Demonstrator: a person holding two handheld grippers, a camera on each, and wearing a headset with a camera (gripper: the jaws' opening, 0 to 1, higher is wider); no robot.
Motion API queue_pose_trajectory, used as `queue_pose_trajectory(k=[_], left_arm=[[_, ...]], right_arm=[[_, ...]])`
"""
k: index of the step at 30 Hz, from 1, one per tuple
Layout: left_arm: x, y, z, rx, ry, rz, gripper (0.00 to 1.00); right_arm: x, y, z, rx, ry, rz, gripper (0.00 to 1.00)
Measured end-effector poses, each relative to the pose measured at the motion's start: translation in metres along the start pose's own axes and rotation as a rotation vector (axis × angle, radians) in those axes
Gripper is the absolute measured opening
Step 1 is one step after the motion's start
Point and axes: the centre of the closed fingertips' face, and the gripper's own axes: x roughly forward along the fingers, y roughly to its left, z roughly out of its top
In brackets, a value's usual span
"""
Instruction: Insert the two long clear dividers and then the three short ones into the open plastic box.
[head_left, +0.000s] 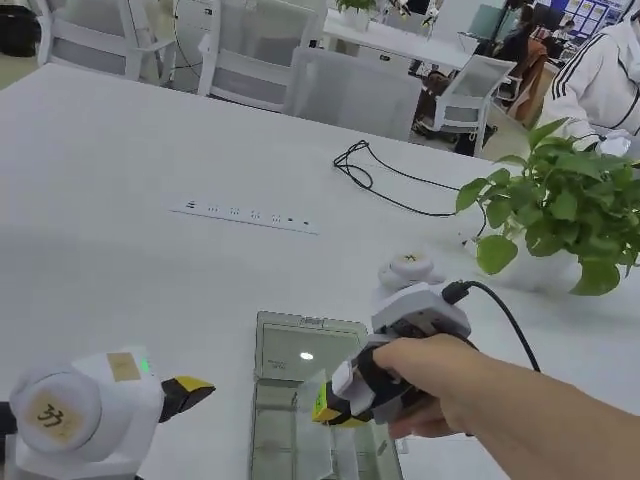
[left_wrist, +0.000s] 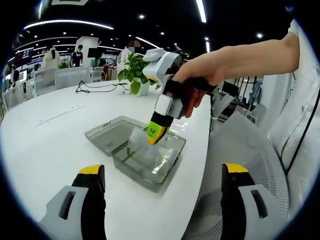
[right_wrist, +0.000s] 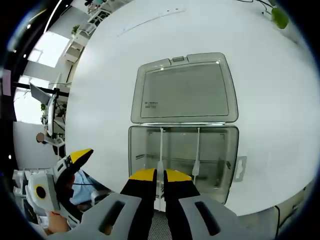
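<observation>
Box (right_wrist: 220, 150) open, right gripper (right_wrist: 160, 175) jaws seemingly pinching divider (left_wrist: 140, 142), left gripper (left_wrist: 162, 170) jaws apart, plant (head_left: 560, 205), cable (head_left: 390, 190) beyond

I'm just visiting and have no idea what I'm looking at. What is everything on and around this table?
table: one, white, under everything.
plastic box: one, clear grey, open, lid flat behind.
held divider: one, clear, in the box.
second divider: one, clear, standing beside it.
power strip: one, white, mid-table.
cable: one, black, near the plant.
potted plant: one, green, far right.
small device: one, white, beyond the box.
chairs: several, white, behind the table.
person: one, white jacket, background.
left tongs: white, yellow-black tips, open.
right tongs: same colours, shut on the held divider.
hand: one, gripping the right tongs.
</observation>
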Motion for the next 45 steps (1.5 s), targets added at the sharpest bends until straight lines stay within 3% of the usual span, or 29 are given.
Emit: queue_pose_trajectory(k=[13, 27, 45], left_arm=[[0.0019, -0.0004, -0.0011, -0.012, 0.004, -0.007, 0.98], [0.0016, 0.0008, -0.0027, -0.014, 0.010, -0.003, 0.99], [0.0035, 0.0001, -0.0034, -0.027, 0.005, -0.004, 0.98]], right_arm=[[0.0039, -0.0019, 0.0009, -0.018, -0.002, -0.015, 0.07], [0.0091, 0.0056, 0.0009, -0.219, 0.018, -0.105, 0.07], [0.0022, 0.0044, 0.0059, -0.238, 0.019, -0.119, 0.07]])
